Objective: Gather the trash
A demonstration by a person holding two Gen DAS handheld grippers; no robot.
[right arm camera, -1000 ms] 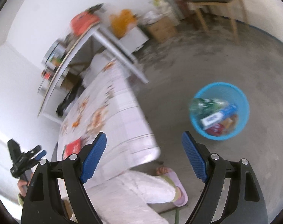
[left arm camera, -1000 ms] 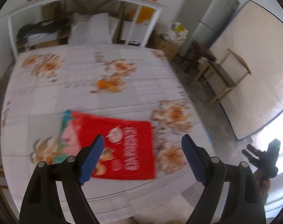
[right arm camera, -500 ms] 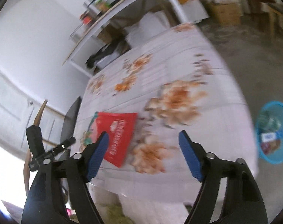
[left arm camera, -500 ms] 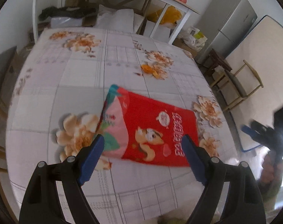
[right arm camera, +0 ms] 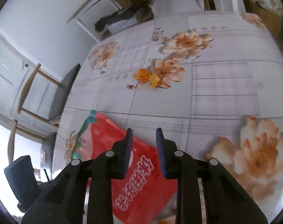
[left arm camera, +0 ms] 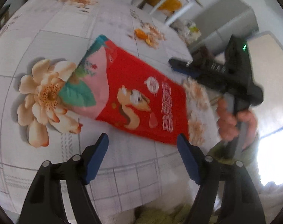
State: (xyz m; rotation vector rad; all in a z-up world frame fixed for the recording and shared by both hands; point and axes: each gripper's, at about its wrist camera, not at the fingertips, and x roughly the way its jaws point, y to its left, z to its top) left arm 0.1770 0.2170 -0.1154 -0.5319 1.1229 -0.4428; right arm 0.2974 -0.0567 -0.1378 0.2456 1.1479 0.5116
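The left gripper (left arm camera: 142,141) hovers with its blue-padded jaws spread wide and holding nothing, just short of the near edge of a red snack bag (left arm camera: 134,100) lying flat on the table. The right gripper (right arm camera: 143,136) has its jaws drawn close with a narrow gap between them, empty, poised over the same red snack bag (right arm camera: 141,169) near its right edge. In the left wrist view, the bag stretches from 10 o'clock to 4 o'clock across a floral tablecloth (left arm camera: 48,37), a cartoon squirrel on its front. Orange peel scraps (right arm camera: 147,75) lie farther up the cloth toward 12 o'clock. A wooden chair (right arm camera: 38,97) stands beside the table at 9 o'clock.
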